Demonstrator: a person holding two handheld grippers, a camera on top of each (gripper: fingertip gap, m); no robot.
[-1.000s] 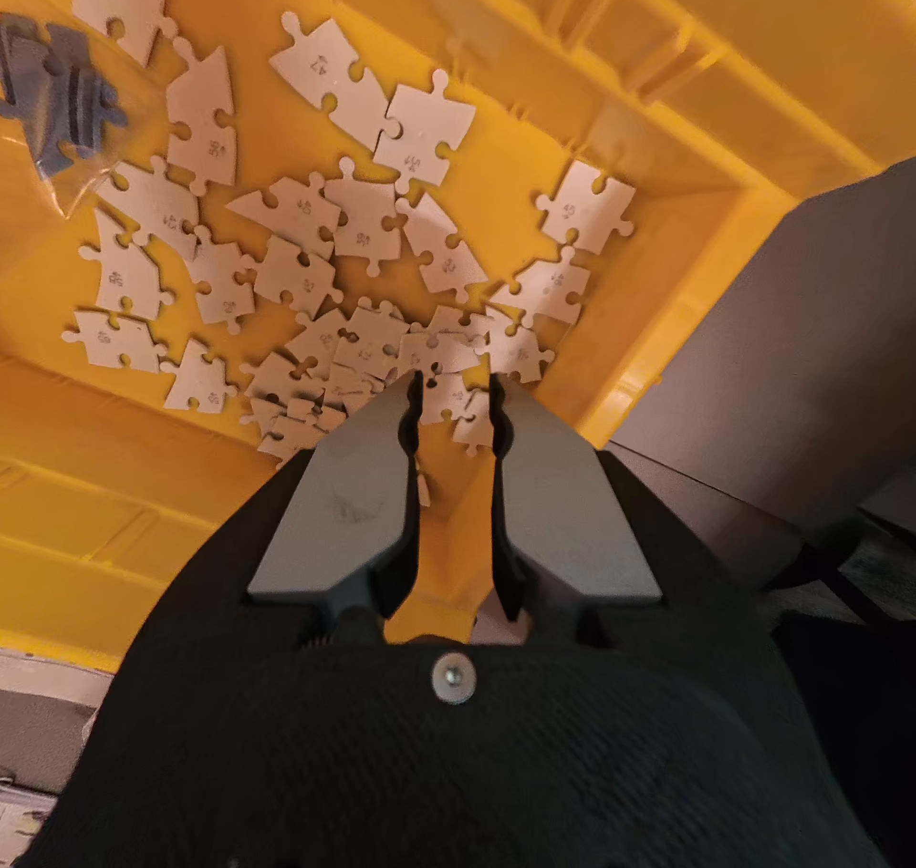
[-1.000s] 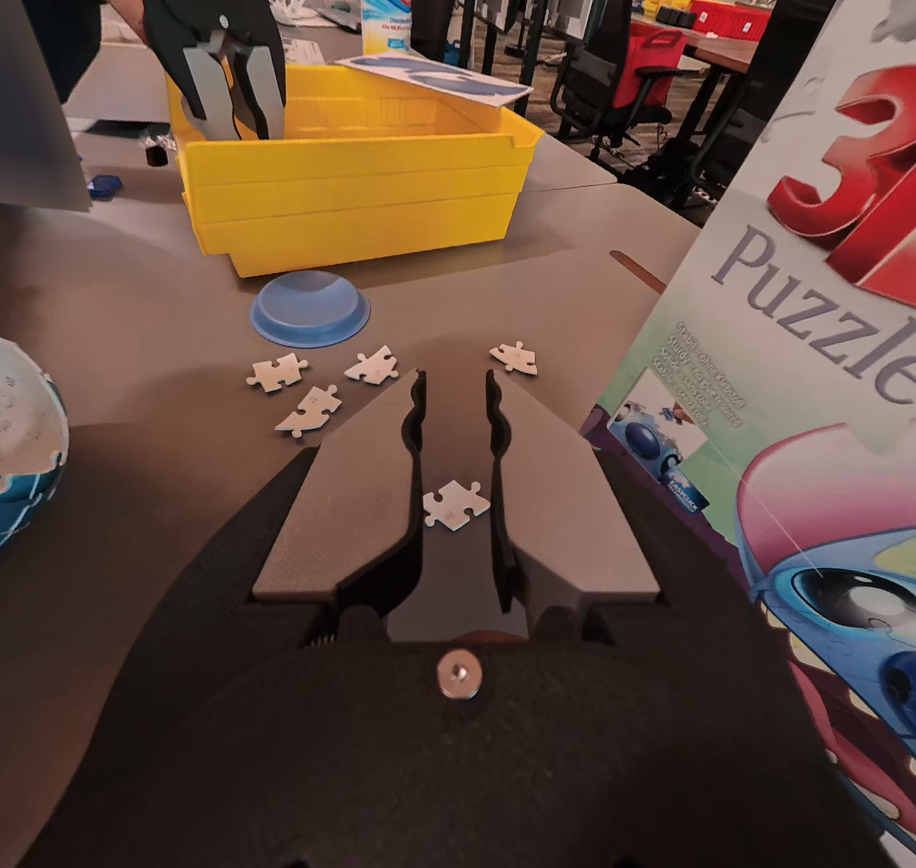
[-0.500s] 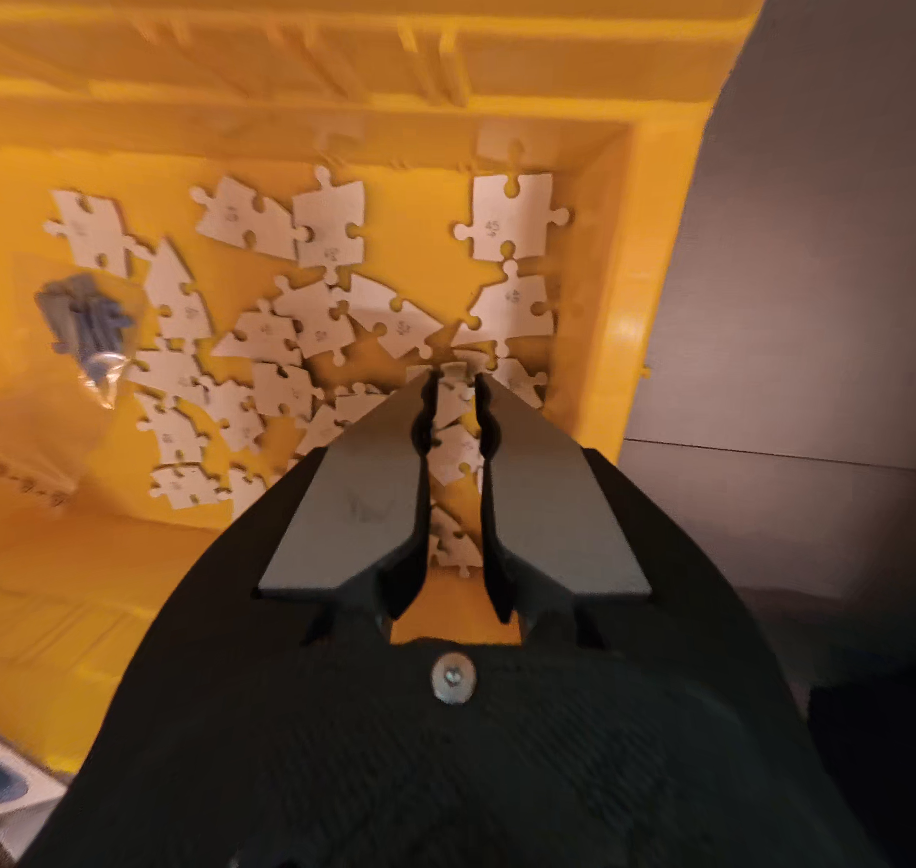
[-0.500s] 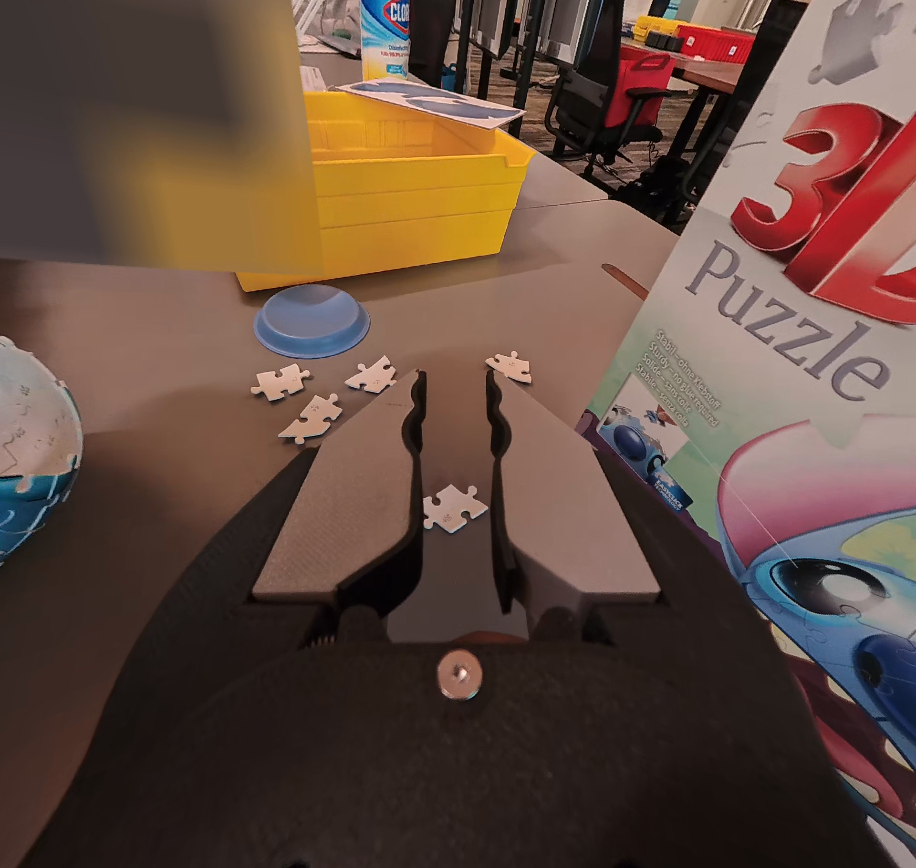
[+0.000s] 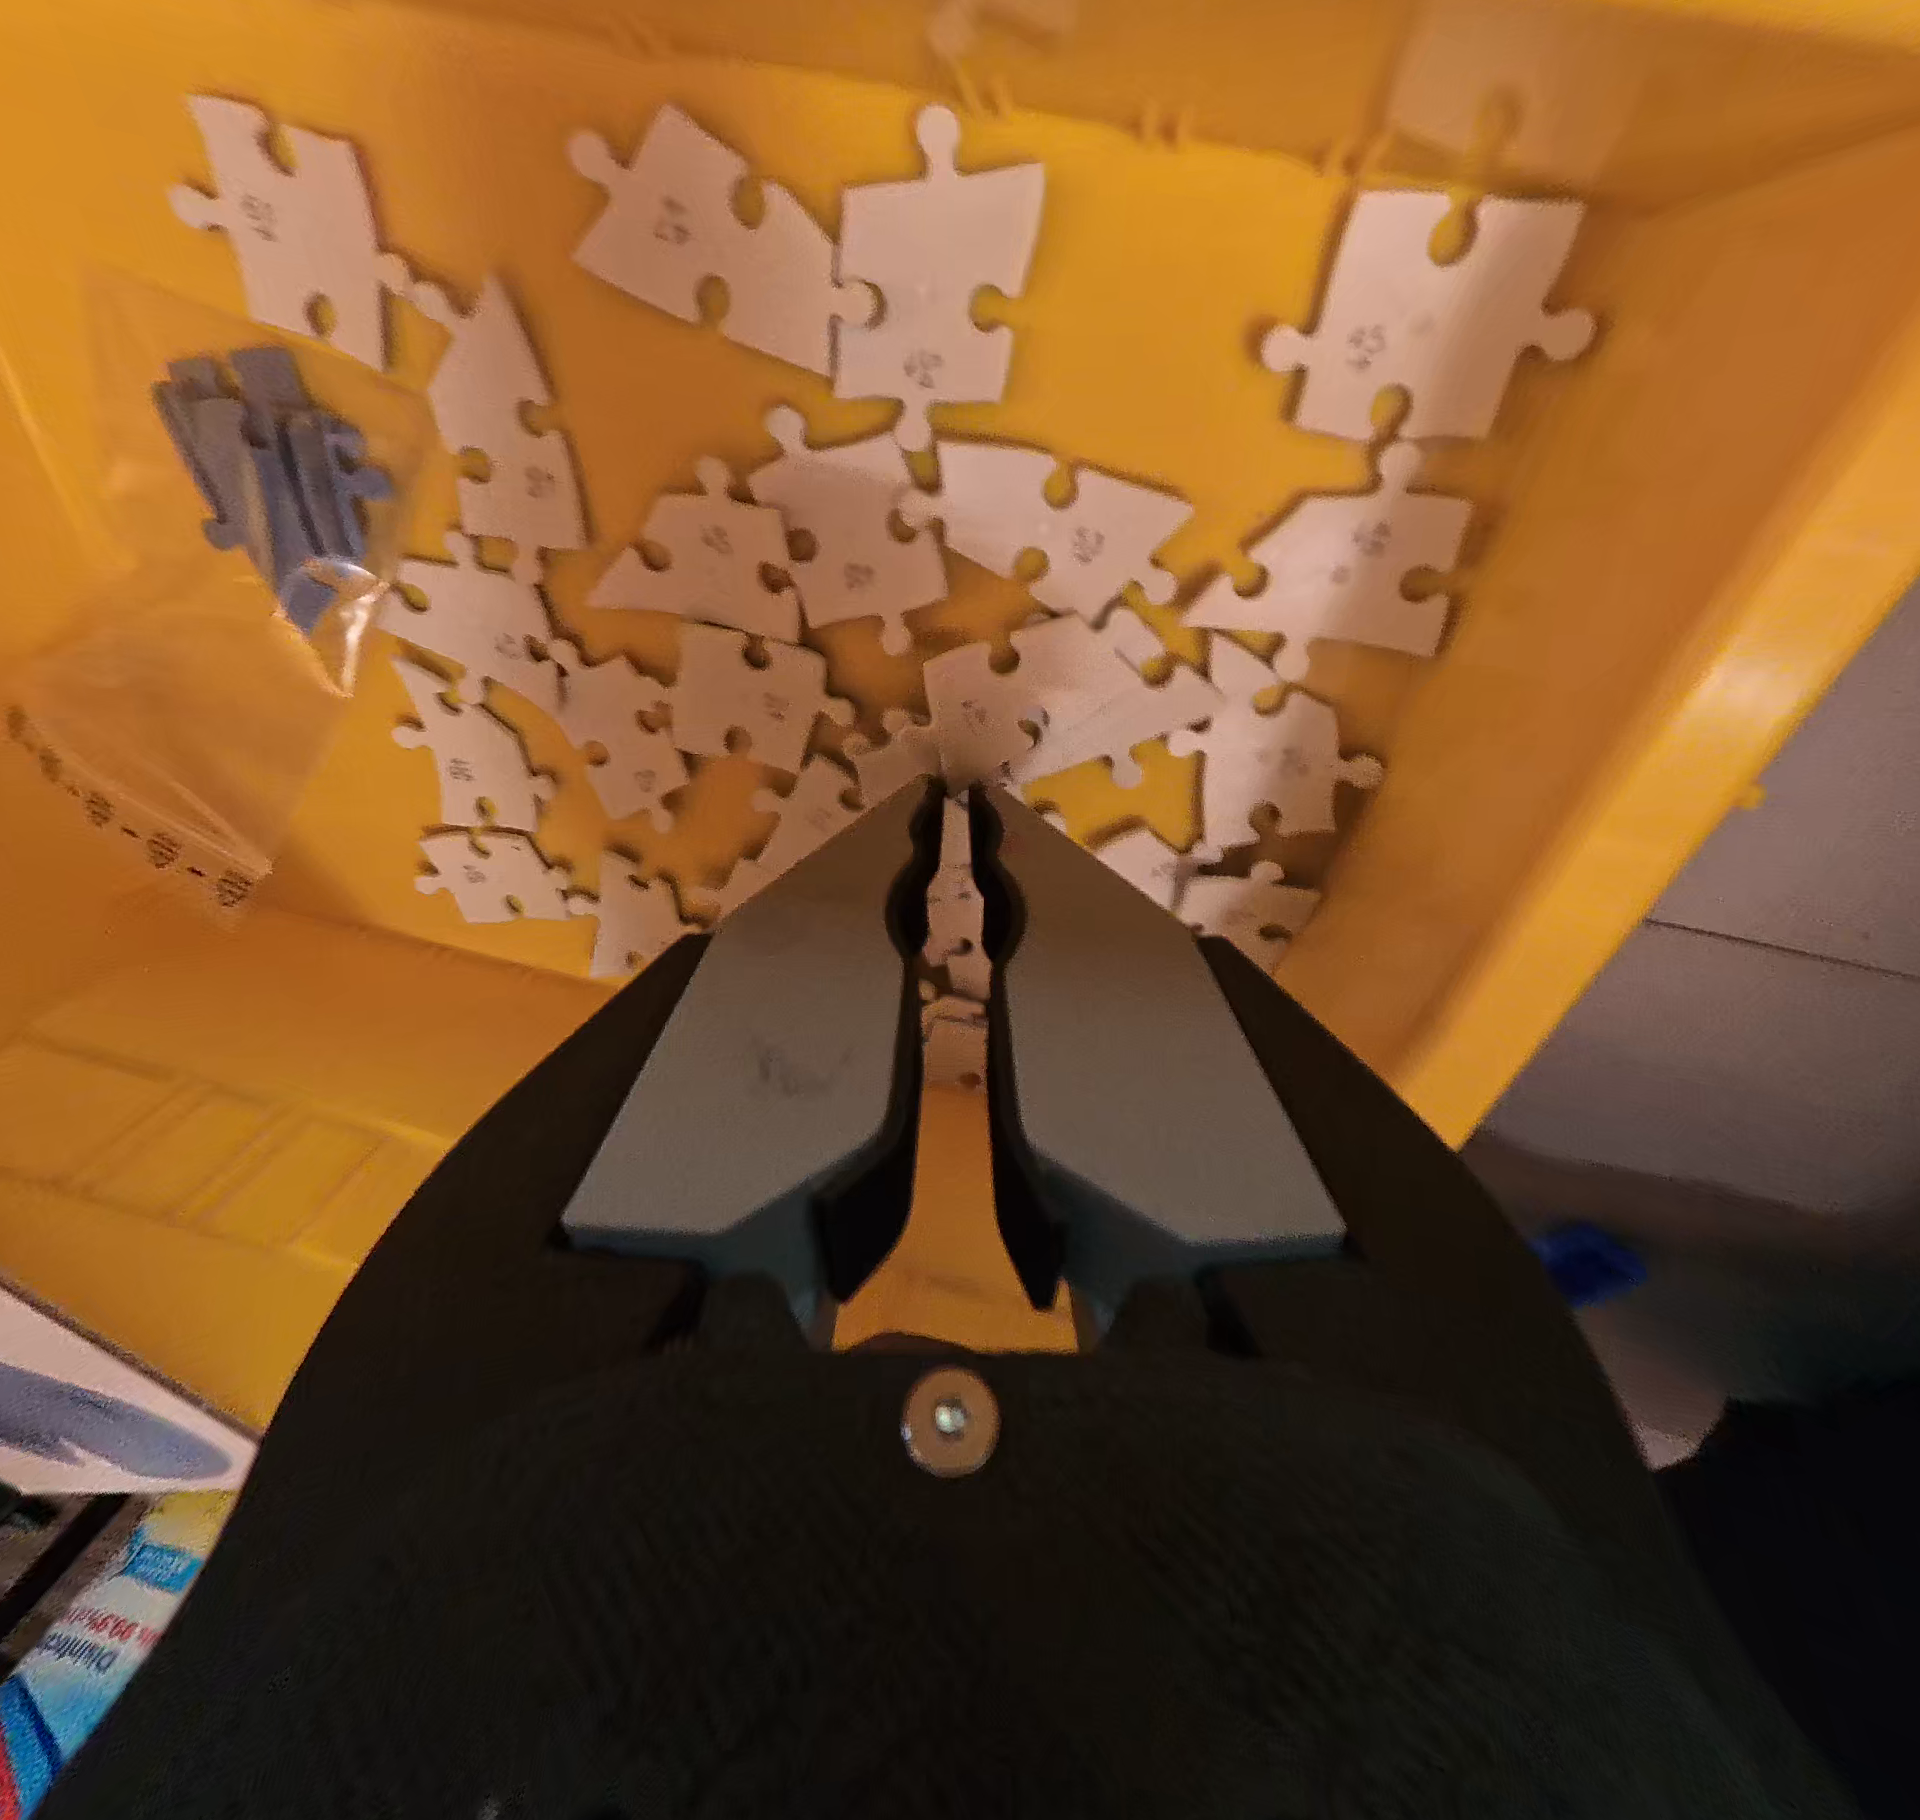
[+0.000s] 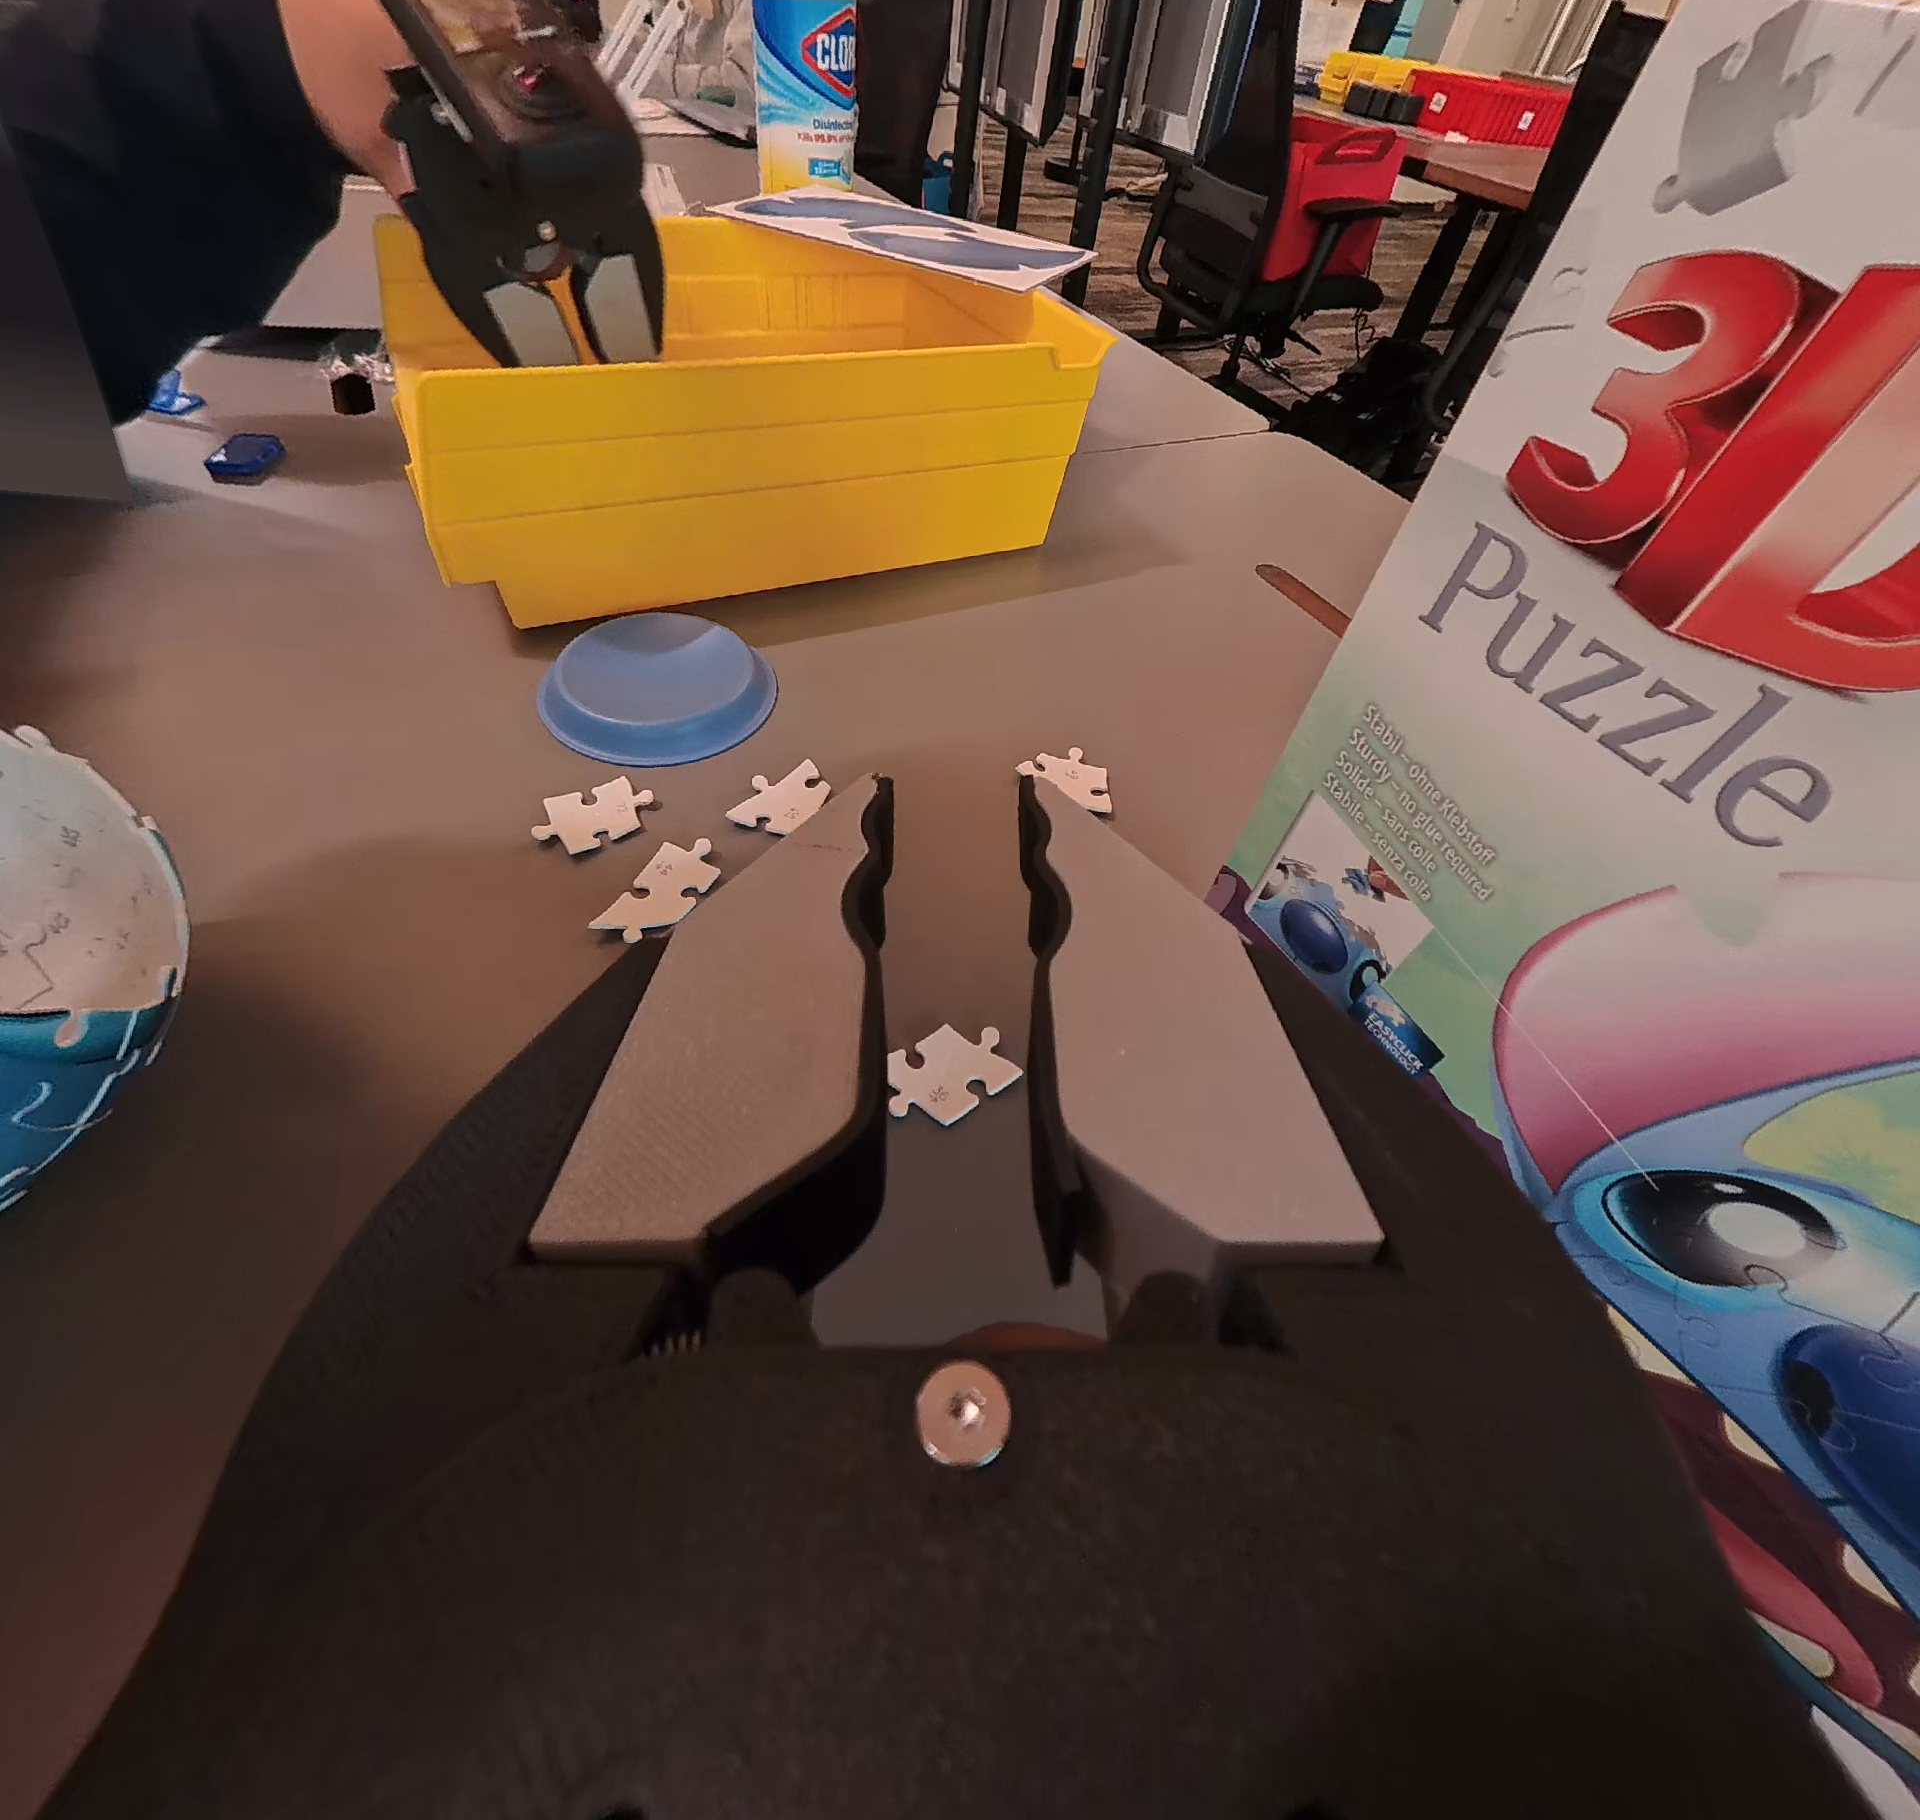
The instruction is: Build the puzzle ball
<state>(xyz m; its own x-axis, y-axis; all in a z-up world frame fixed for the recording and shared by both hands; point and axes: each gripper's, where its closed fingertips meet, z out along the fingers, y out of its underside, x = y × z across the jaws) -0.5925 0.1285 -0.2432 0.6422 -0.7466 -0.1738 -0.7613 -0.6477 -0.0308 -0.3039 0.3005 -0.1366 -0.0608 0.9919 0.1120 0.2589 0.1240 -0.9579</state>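
Observation:
My left gripper (image 5: 951,802) reaches down into the yellow bin (image 5: 1579,690), over a heap of white puzzle pieces (image 5: 862,565) lying back side up. Its jaws are almost together, and a white puzzle piece (image 5: 971,716) stands edge-on between the tips. In the right wrist view the left gripper (image 6: 561,352) has its tips below the rim of the bin (image 6: 727,492). My right gripper (image 6: 951,794) is open and empty, low over the grey table. One loose piece (image 6: 951,1074) lies on the table between its fingers. The half-built puzzle ball (image 6: 73,939) sits at the left edge.
Loose pieces (image 6: 592,814) lie ahead of my right gripper, near a blue round stand (image 6: 655,690). The puzzle box (image 6: 1662,835) stands close on the right. A printed sheet (image 6: 904,238) rests on the bin's far rim. A clear bag of grey-blue parts (image 5: 270,482) lies in the bin. The grippers' ends are close to 35 centimeters from one another.
My left gripper has dropped lower into the bin and its jaws have closed from a wide gap onto a white piece. My right gripper has stayed where it was, open.

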